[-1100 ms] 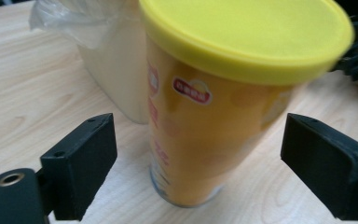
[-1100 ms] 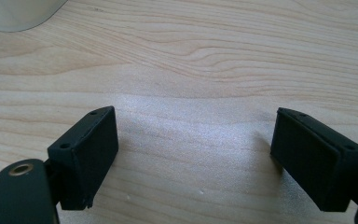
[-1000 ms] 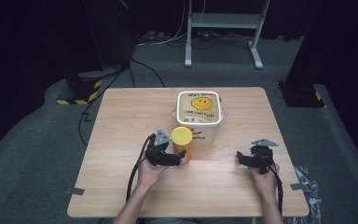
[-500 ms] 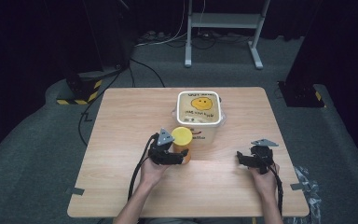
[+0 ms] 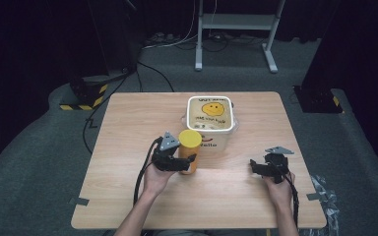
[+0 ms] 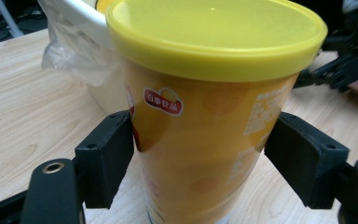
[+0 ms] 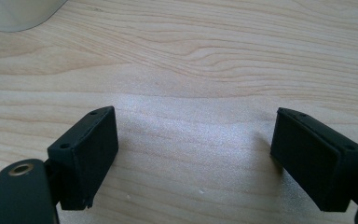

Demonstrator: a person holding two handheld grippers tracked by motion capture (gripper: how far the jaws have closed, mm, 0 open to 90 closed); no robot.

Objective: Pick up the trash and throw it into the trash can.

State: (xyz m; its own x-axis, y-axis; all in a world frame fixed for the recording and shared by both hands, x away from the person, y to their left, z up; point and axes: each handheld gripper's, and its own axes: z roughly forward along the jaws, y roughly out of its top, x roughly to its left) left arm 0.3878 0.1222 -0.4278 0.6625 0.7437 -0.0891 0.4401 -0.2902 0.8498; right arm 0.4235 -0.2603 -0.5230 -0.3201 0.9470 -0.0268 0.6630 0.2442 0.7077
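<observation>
A tall orange snack can (image 5: 189, 147) with a yellow lid stands on the wooden table (image 5: 128, 147), just in front of a white tub. My left gripper (image 5: 186, 163) has one black jaw on each side of the can (image 6: 205, 116), and both jaws press against its wall. The can looks upright on the table. My right gripper (image 5: 257, 168) rests low at the right of the table, open, with bare wood between its fingers (image 7: 86, 149).
The white tub (image 5: 210, 114), whose lid bears a yellow smiley face, stands at the table's middle back, touching or nearly touching the can. Its plastic-wrapped side (image 6: 74, 51) shows behind the can. A white curved edge (image 7: 14, 14) lies far ahead of the right gripper.
My left gripper has edged right and forward until its jaws closed around the can. The right gripper has stayed in place.
</observation>
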